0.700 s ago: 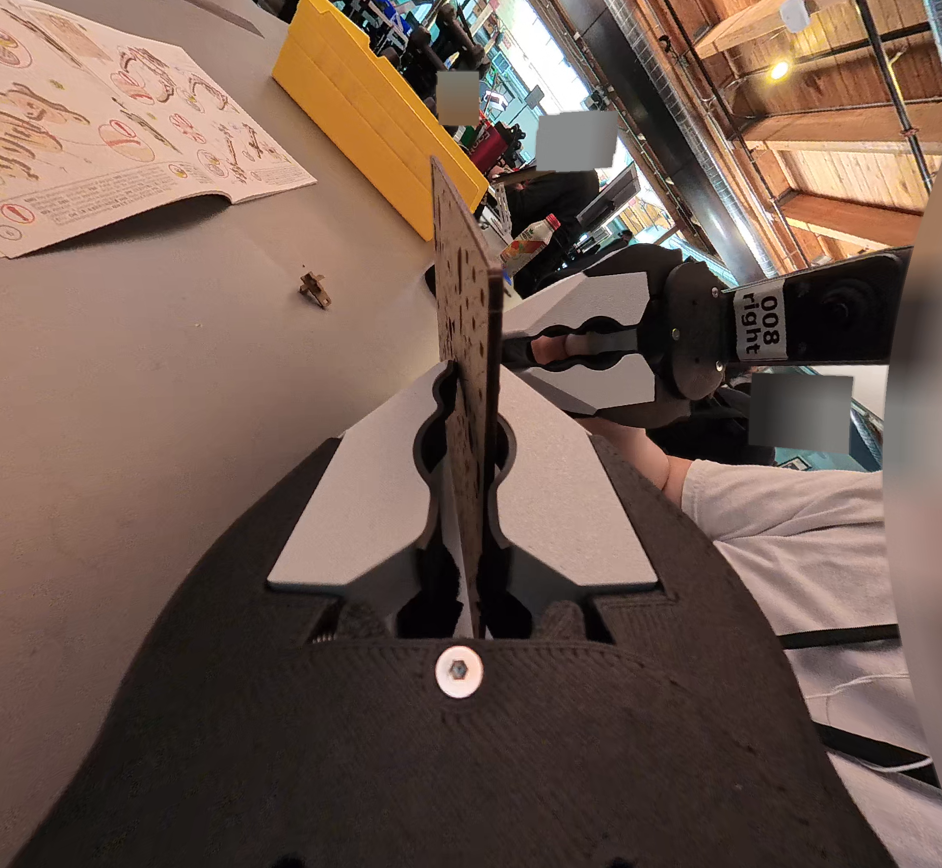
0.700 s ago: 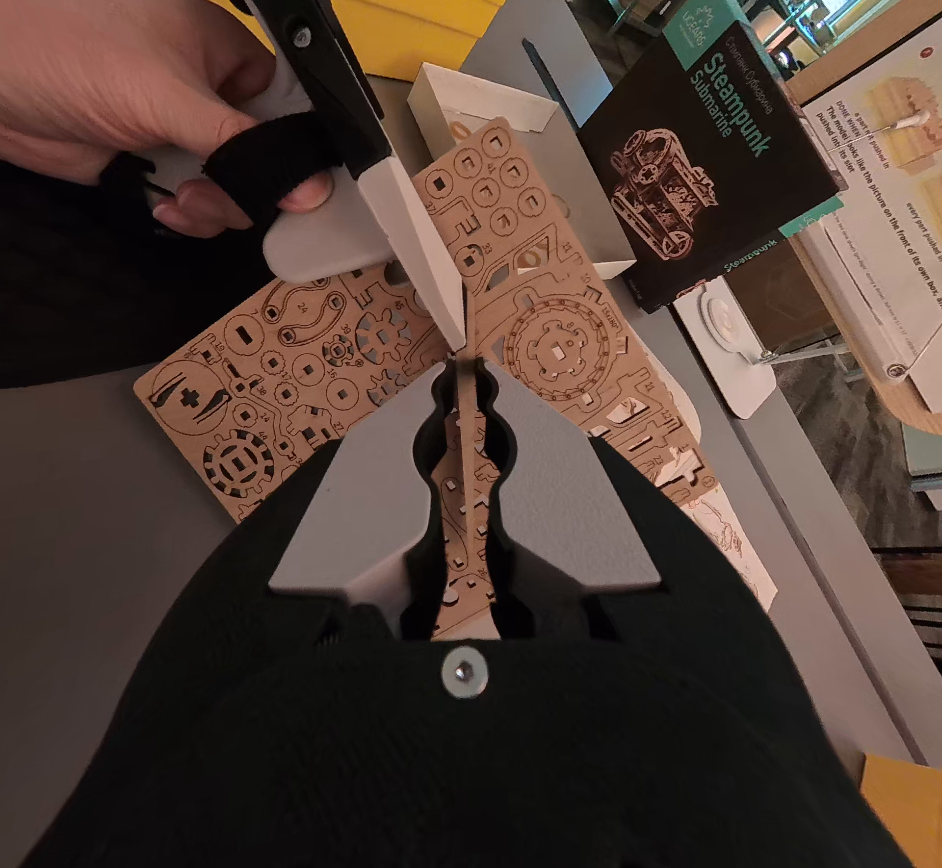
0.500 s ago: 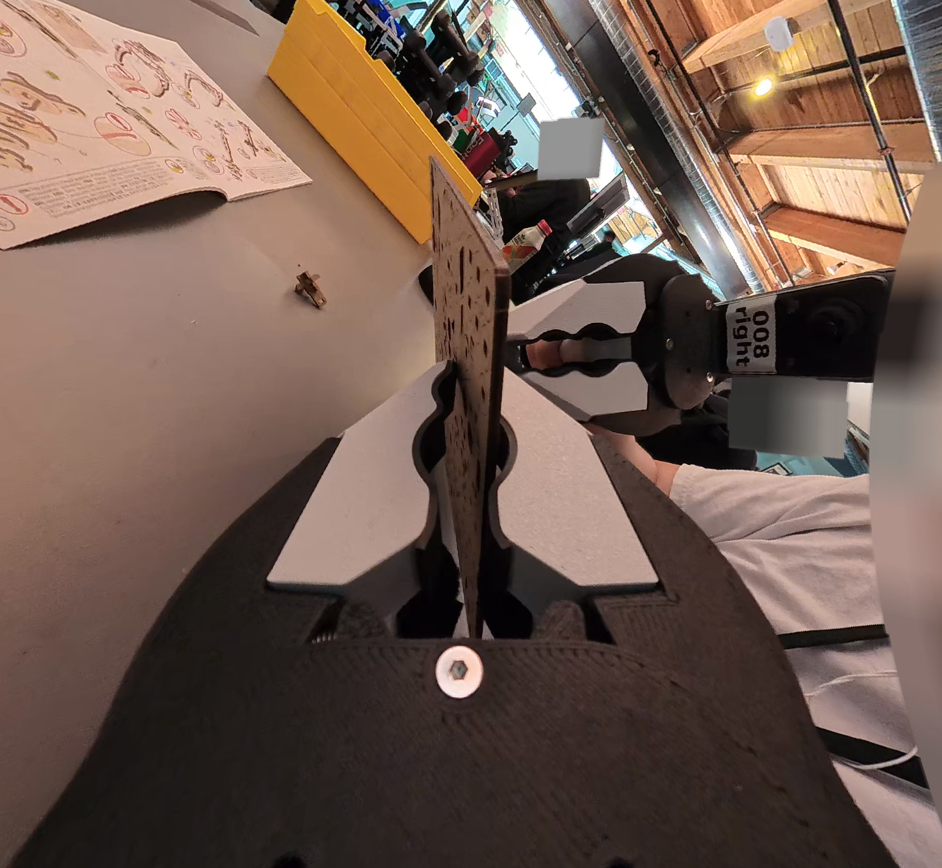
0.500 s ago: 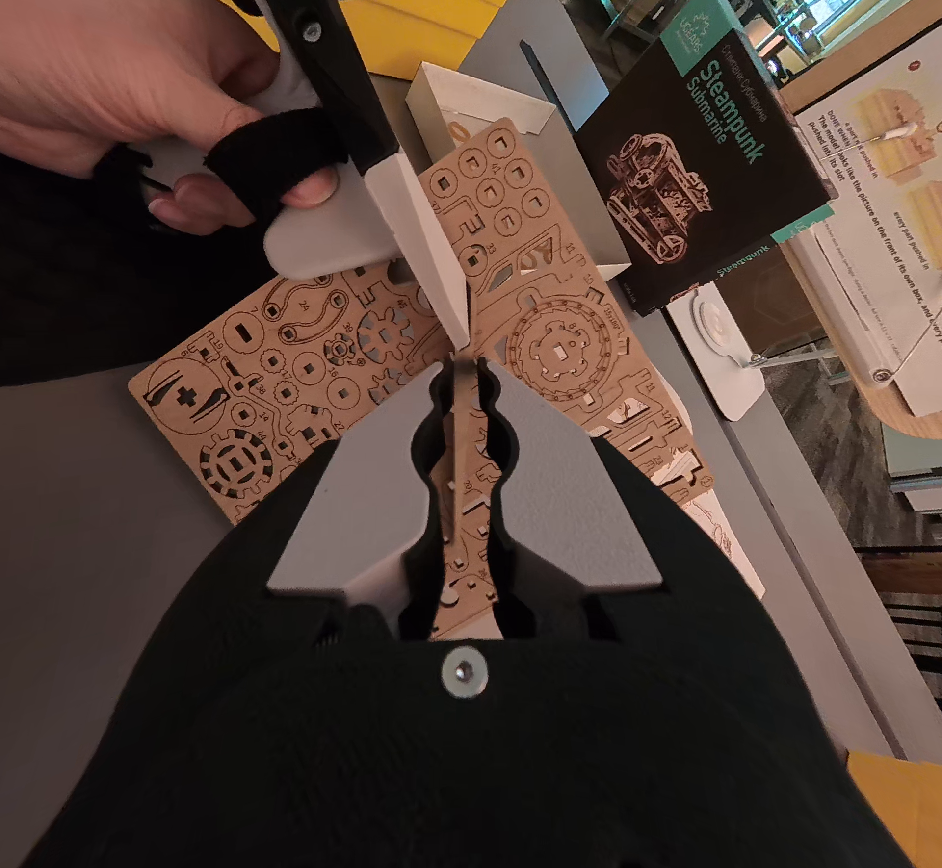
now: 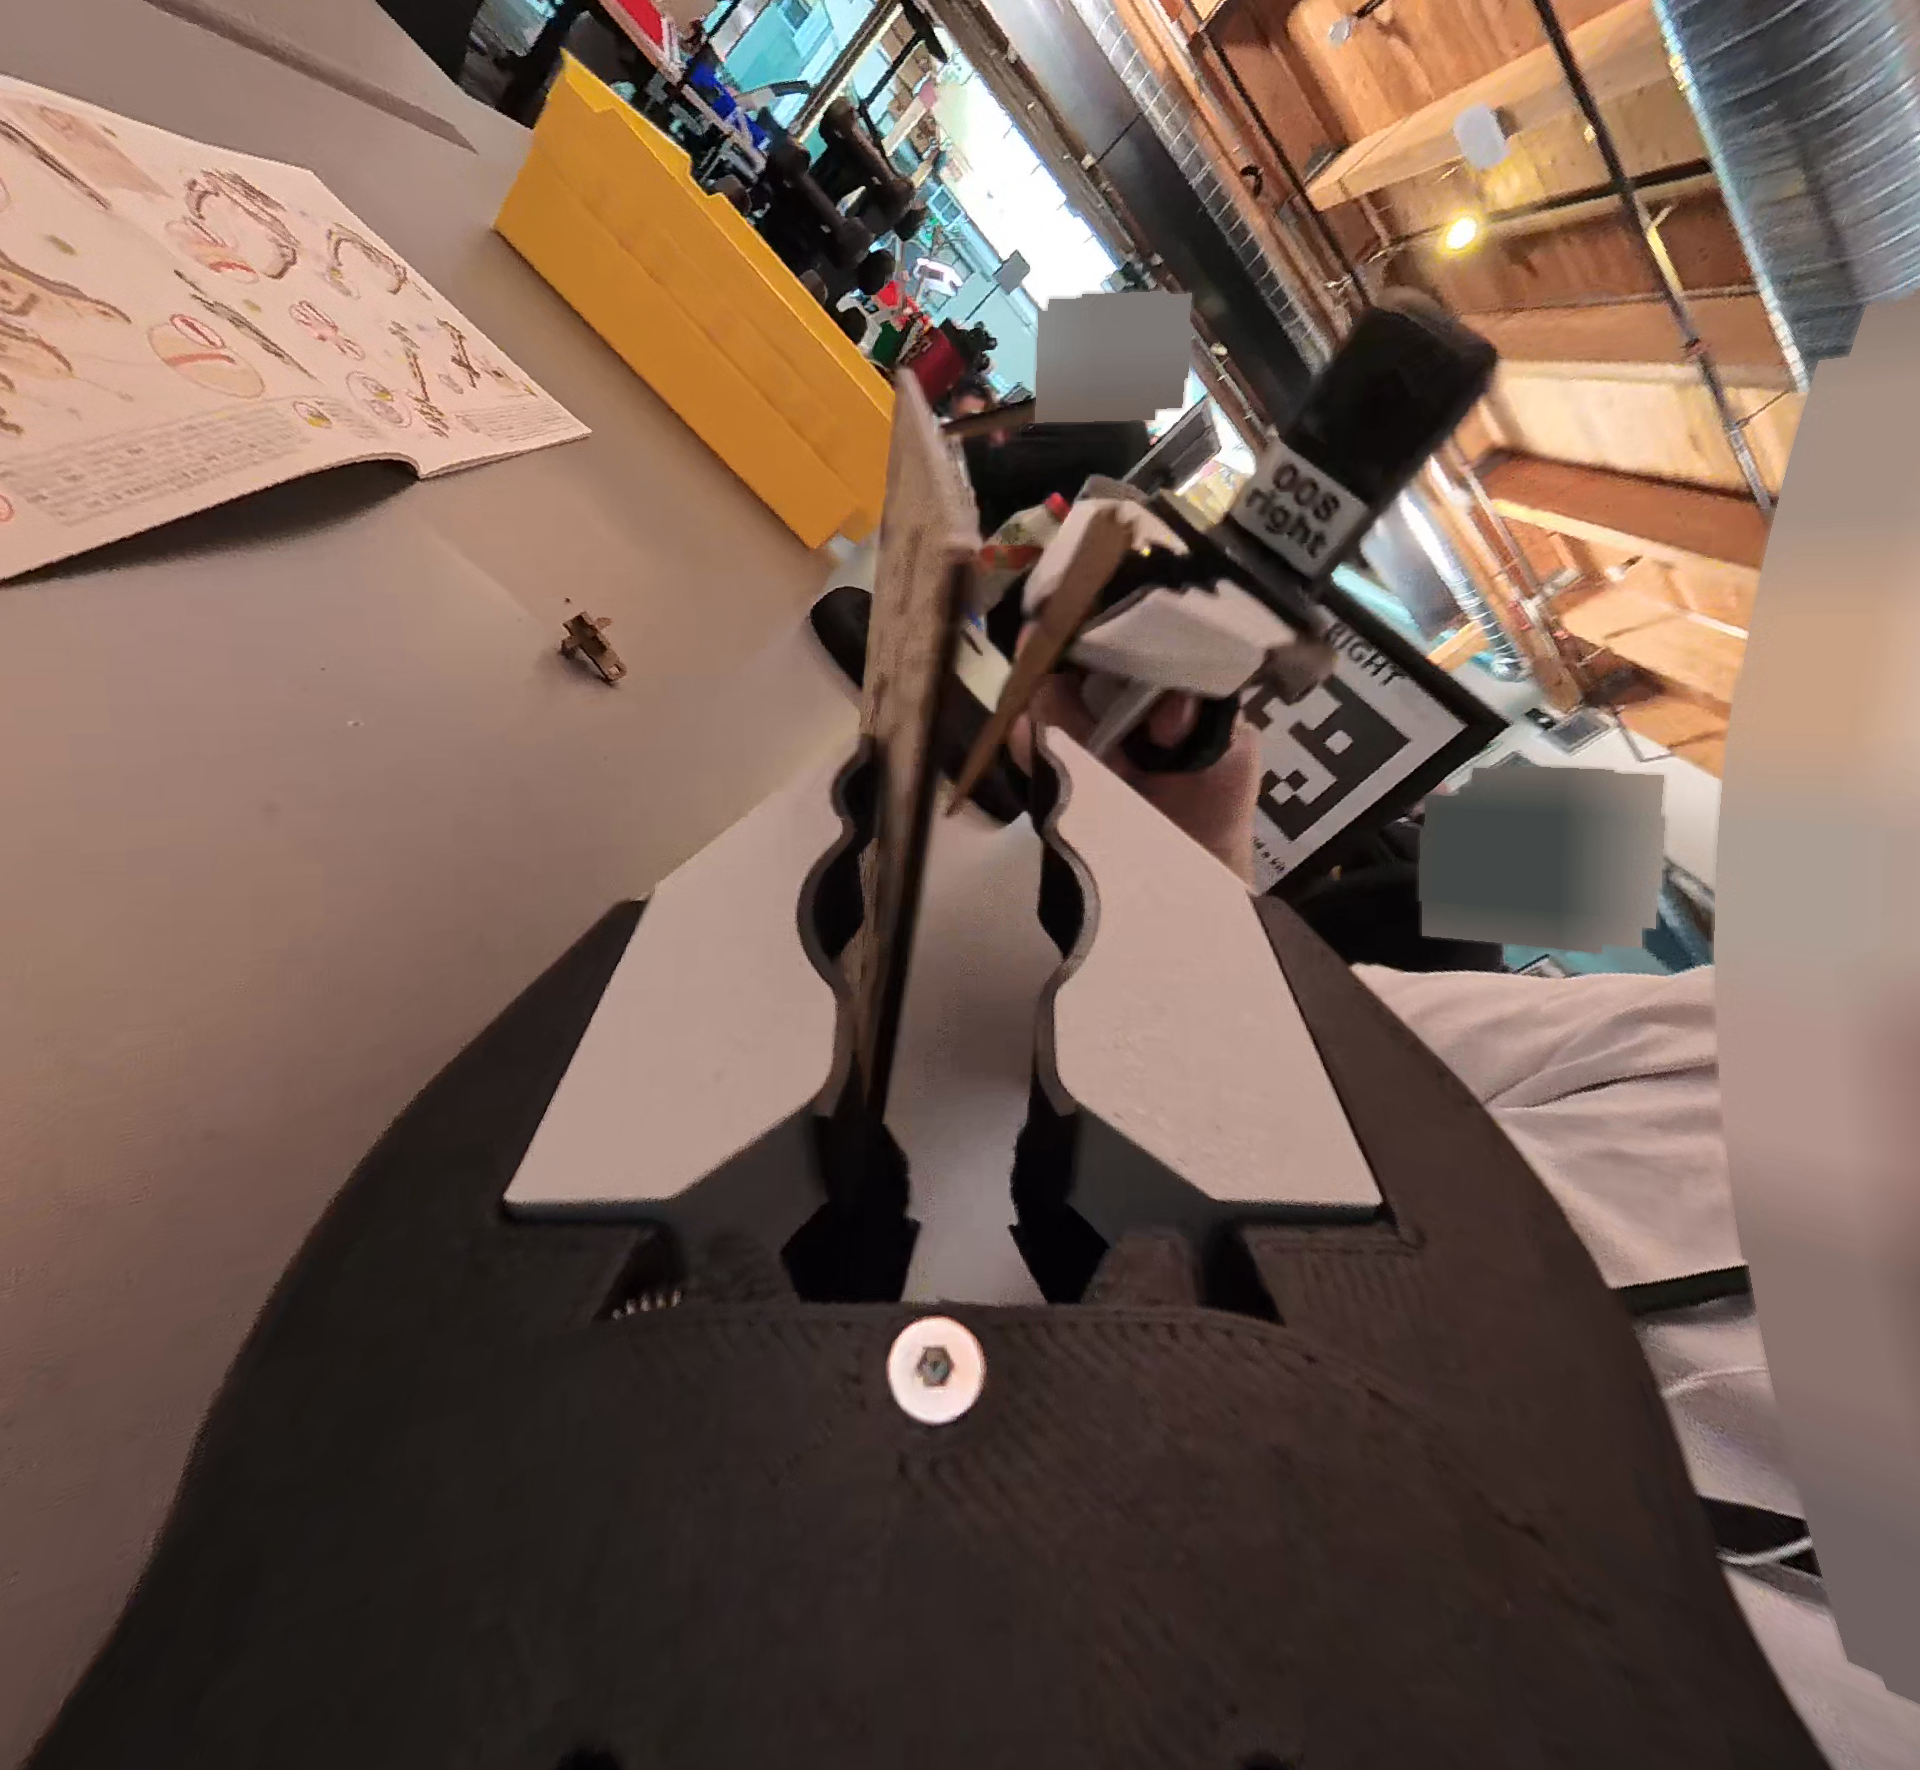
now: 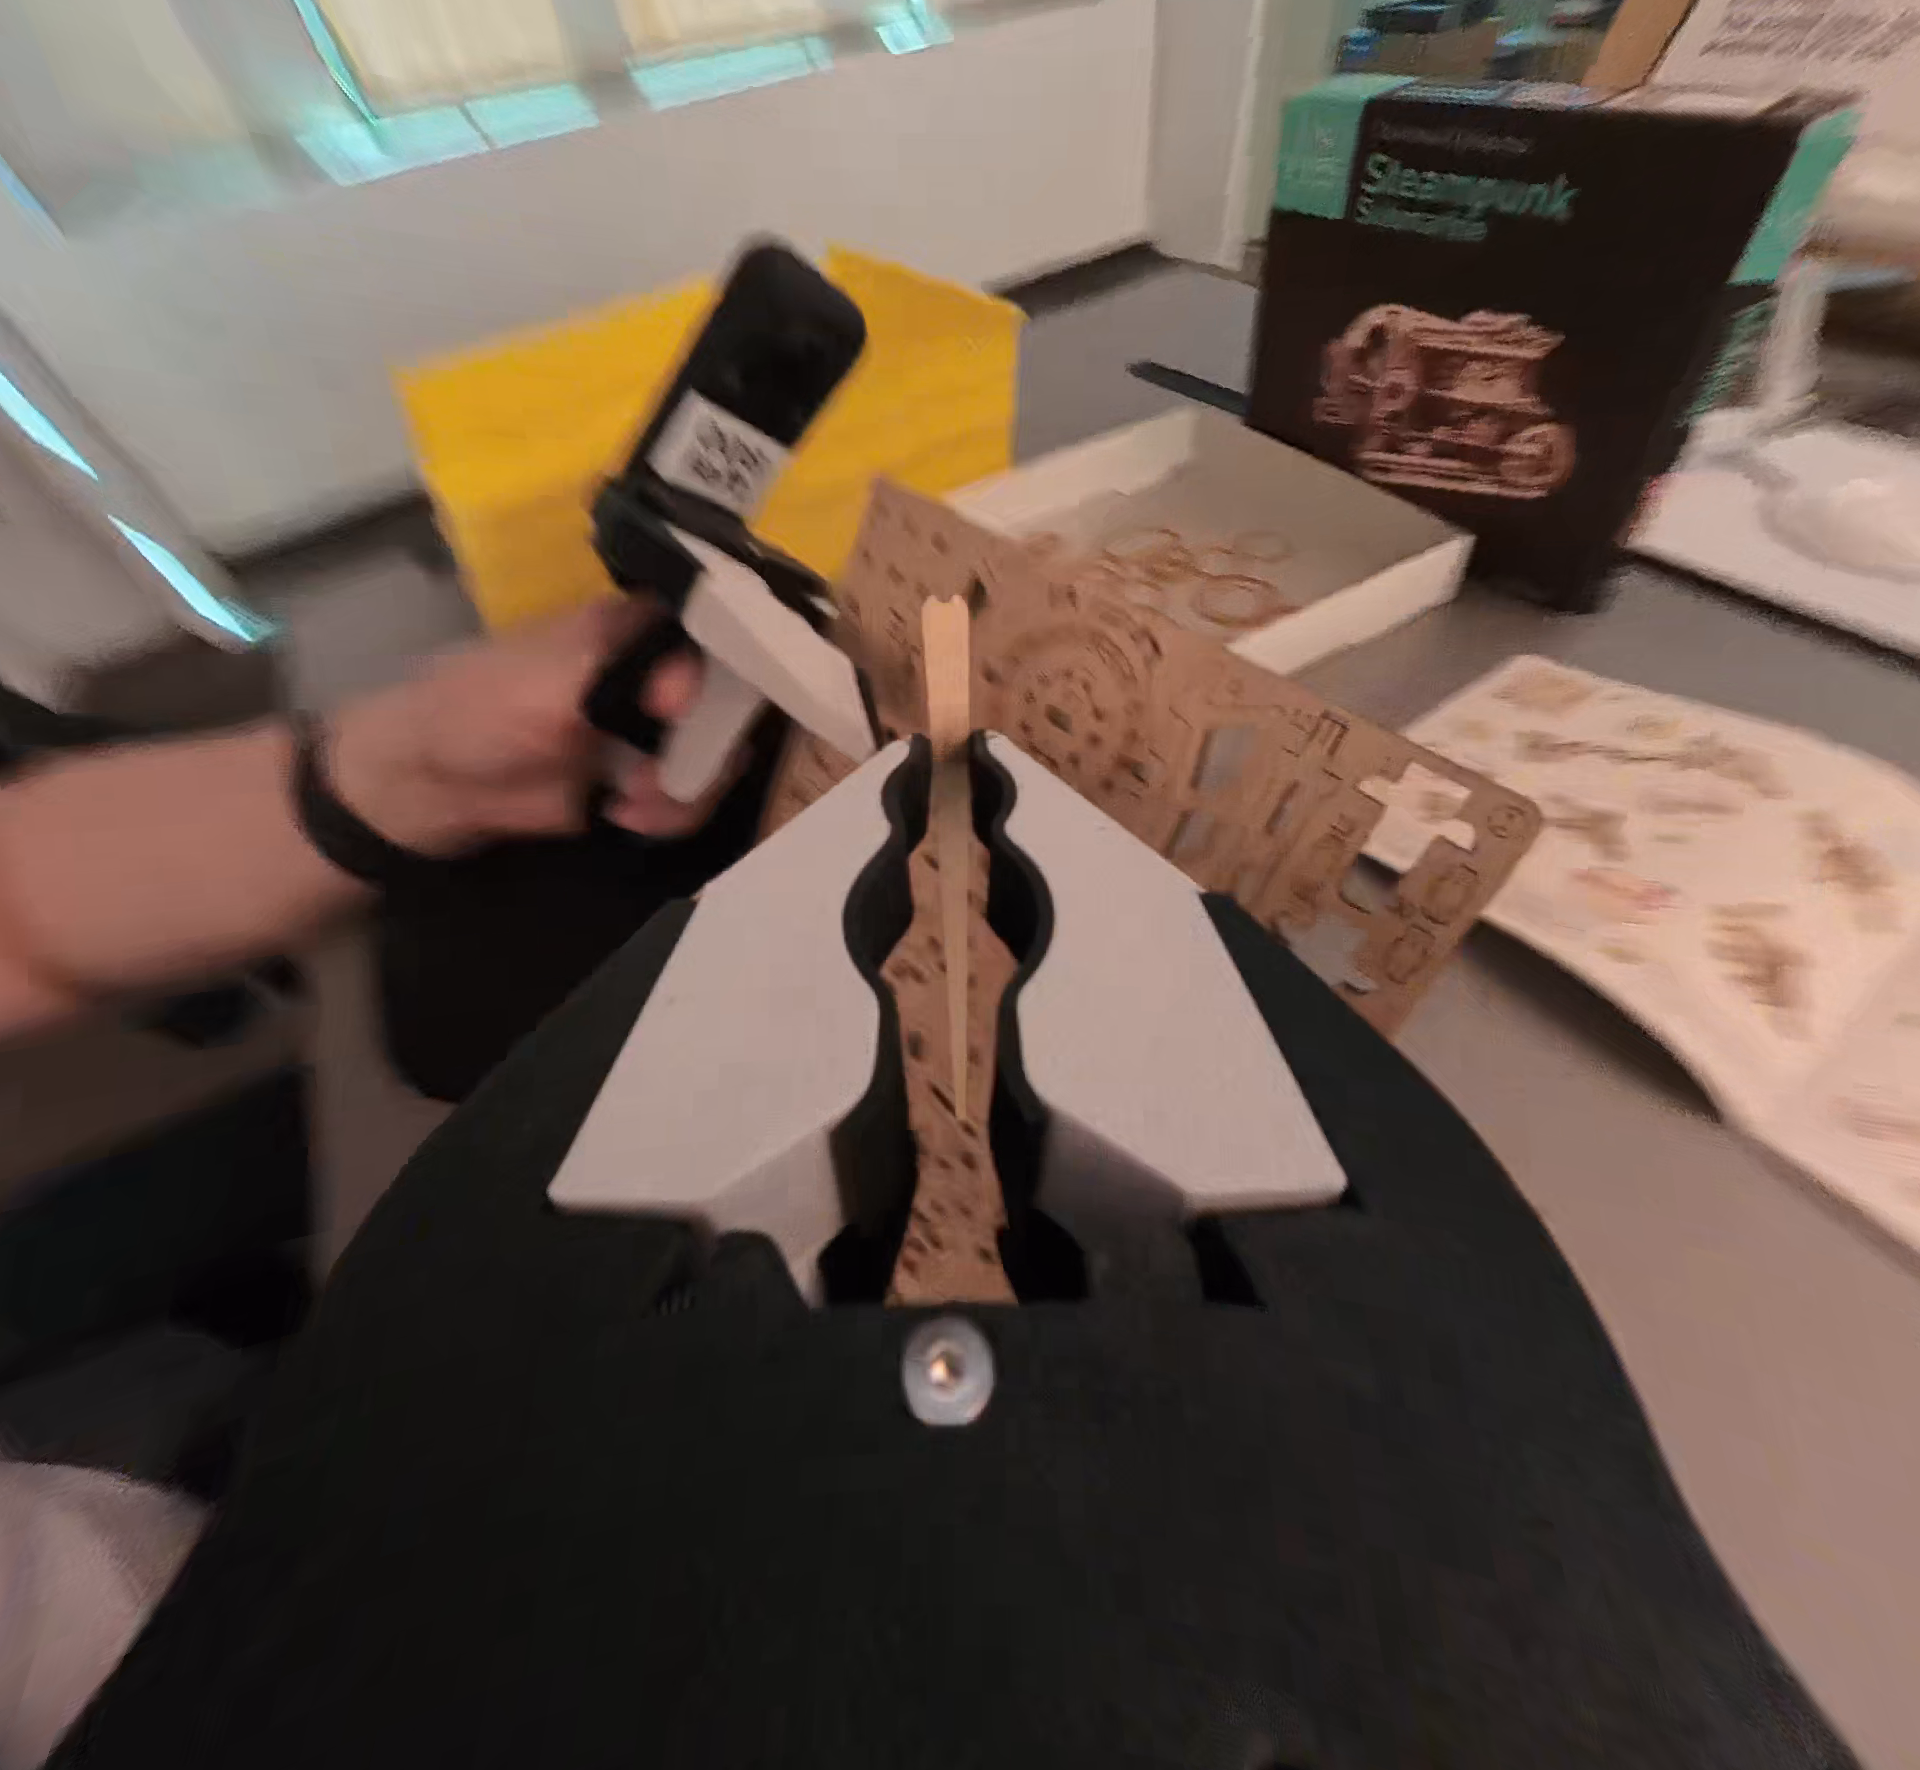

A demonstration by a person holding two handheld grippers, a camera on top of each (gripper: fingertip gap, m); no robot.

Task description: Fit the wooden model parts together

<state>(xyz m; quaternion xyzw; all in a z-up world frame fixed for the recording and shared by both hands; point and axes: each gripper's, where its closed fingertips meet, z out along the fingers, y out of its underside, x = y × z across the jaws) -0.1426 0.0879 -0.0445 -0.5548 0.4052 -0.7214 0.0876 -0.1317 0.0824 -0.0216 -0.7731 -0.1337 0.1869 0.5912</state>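
Note:
A laser-cut wooden parts sheet (image 5: 914, 640) stands on edge between my left gripper's (image 5: 956, 759) fingers. The jaws are apart and the sheet leans on the left finger only. In the right wrist view the sheet (image 6: 1195, 764) stands tilted over the table beside the left gripper (image 6: 831, 702); this view is blurred. My right gripper (image 6: 943, 741) is shut on a thin, pale wooden strip (image 6: 945, 671) that sticks out past its tips. In the left wrist view the right gripper (image 5: 1070, 598) holds the strip (image 5: 1029, 660) just right of the sheet.
A small loose wooden piece (image 5: 592, 650) lies on the grey table (image 5: 260, 837). An open instruction booklet (image 5: 208, 318) and a yellow bin (image 5: 707, 286) lie beyond. A black kit box (image 6: 1507, 318) and a white tray (image 6: 1351, 557) stand behind the sheet.
My left gripper has opened and no longer clamps the sheet. My right gripper has pulled back and swung round, with the thin strip now free of the sheet.

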